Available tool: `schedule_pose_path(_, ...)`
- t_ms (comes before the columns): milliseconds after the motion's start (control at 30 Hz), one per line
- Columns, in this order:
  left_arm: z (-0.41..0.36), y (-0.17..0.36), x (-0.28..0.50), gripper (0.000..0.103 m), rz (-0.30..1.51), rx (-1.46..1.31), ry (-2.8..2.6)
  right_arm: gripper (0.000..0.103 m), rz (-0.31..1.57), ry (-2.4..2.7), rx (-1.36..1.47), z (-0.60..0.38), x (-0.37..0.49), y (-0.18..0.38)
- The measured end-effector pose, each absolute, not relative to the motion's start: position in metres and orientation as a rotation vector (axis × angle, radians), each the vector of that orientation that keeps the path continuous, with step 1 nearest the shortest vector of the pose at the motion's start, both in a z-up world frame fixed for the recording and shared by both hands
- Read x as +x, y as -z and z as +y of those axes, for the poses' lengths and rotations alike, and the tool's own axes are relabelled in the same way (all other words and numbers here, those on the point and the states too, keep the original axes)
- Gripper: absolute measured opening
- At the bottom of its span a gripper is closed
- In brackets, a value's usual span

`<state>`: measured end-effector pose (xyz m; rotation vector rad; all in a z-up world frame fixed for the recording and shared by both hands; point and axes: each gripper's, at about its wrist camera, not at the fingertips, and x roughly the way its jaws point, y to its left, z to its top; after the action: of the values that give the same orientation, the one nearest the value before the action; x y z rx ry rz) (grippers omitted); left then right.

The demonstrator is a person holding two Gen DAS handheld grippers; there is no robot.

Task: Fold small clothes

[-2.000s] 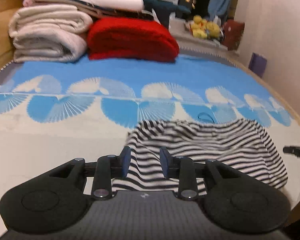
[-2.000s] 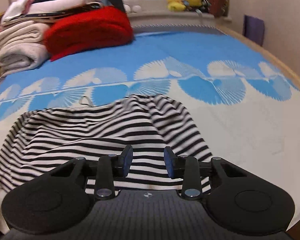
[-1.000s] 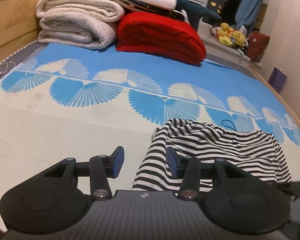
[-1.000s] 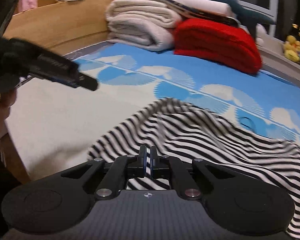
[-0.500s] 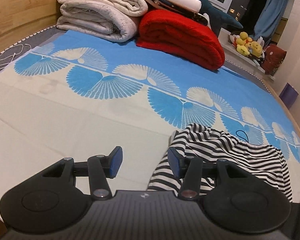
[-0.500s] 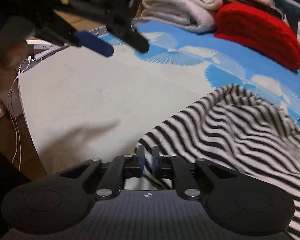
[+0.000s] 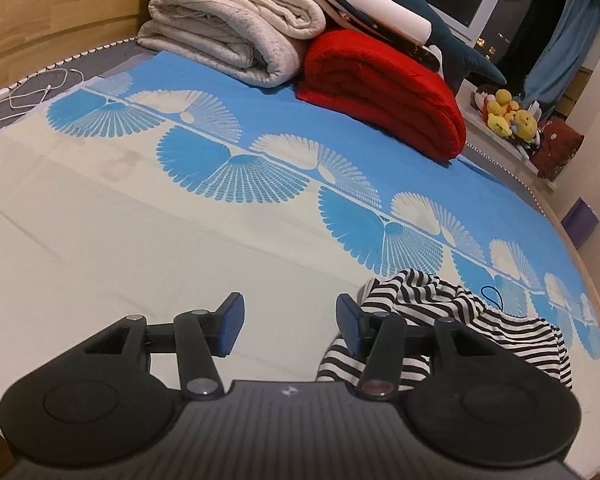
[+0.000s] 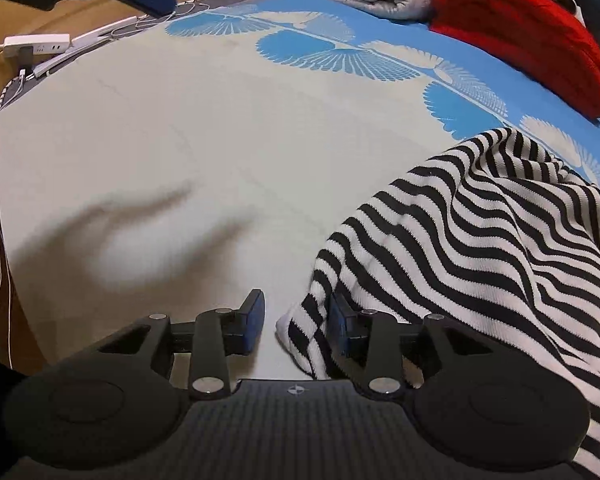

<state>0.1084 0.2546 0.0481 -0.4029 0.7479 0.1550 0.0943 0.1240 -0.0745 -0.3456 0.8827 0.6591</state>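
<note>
Holding nothing, both our left gripper [image 7: 290, 326] and right gripper [image 8: 296, 320] gape wide; the striped top [image 8: 480, 232] lies bunched on the bed [image 7: 140, 240], so we risk folding wrinkles in

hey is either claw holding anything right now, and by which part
Nothing is held. The left claw and right claw are both open; the striped garment lies loose on the bed.

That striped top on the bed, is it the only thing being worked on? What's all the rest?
In use:
striped top
left claw, open
right claw, open

Just lying about:
red blanket
folded cream blankets
plush shark
yellow soft toys
power strip
</note>
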Motion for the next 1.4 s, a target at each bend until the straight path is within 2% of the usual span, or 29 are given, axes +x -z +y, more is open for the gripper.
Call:
schedule_pose_path(67,0.255,-0.048,0.109,0.057,0.748,-0.407,-0.154,0.023,0.878,-0.641,-0.349,0.123,0.097,0.075)
schedule_pose_path(133,0.255,-0.048,0.11,0.057,0.751,-0.407,-0.15,0.006,0.885,-0.619,-0.326,0.119,0.102,0.075)
schedule_pose_path(233,0.255,-0.046,0.113,0.058,0.758,-0.416,-0.141,0.004,0.906,-0.616,-0.243,0.107,0.111,0.071)
schedule_pose_path(300,0.255,-0.044,0.117,0.064,0.775,-0.439,-0.121,0.004,0.885,-0.612,-0.201,0.098,0.112,0.062)
schedule_pose_path(367,0.254,-0.042,0.12,0.066,0.775,-0.466,-0.111,0.003,0.841,-0.622,-0.129,0.082,0.111,0.045)
schedule_pose_path(467,0.249,-0.038,0.129,0.08,0.782,-0.532,-0.072,0.003,0.761,-0.635,-0.037,0.052,0.107,0.016)
schedule_pose_path(500,0.246,-0.034,0.134,0.082,0.798,-0.565,-0.052,0.003,0.738,-0.635,-0.001,0.04,0.107,0.007)
schedule_pose_path(733,0.205,0.01,0.185,0.086,1.006,-0.876,0.202,0.003,0.658,-0.594,0.24,-0.061,0.112,-0.03)
schedule_pose_path(800,0.196,0.016,0.197,0.089,0.998,-0.943,0.233,0.003,0.656,-0.598,0.245,-0.081,0.111,-0.032)
schedule_pose_path(933,0.18,0.028,0.223,0.101,1.002,-1.014,0.24,0.003,0.633,-0.648,0.2,-0.095,0.101,-0.035)
schedule_pose_path(1067,0.166,0.04,0.244,0.101,1.05,-0.969,0.197,0.003,0.616,-0.696,0.14,-0.097,0.089,-0.043)
schedule_pose_path(1133,0.161,0.044,0.251,0.099,1.064,-0.945,0.216,0.003,0.62,-0.712,0.122,-0.094,0.087,-0.044)
schedule_pose_path(1167,0.158,0.045,0.253,0.093,1.064,-0.928,0.234,0.003,0.623,-0.718,0.12,-0.091,0.086,-0.044)
schedule_pose_path(1200,0.156,0.044,0.255,0.08,1.057,-0.9,0.239,0.003,0.626,-0.724,0.115,-0.089,0.086,-0.044)
schedule_pose_path(1233,0.155,0.043,0.255,0.072,1.049,-0.865,0.233,0.003,0.628,-0.728,0.109,-0.086,0.085,-0.044)
schedule_pose_path(1267,0.155,0.043,0.256,0.058,1.048,-0.845,0.23,0.003,0.632,-0.734,0.108,-0.083,0.085,-0.043)
schedule_pose_path(1300,0.156,0.044,0.256,0.034,1.045,-0.831,0.227,0.003,0.635,-0.741,0.108,-0.08,0.085,-0.043)
schedule_pose_path(1367,0.162,0.039,0.253,0.018,1.039,-0.778,0.217,0.003,0.64,-0.755,0.106,-0.07,0.084,-0.043)
schedule_pose_path(1400,0.167,0.036,0.251,0.015,1.026,-0.759,0.213,0.003,0.643,-0.763,0.105,-0.065,0.084,-0.043)
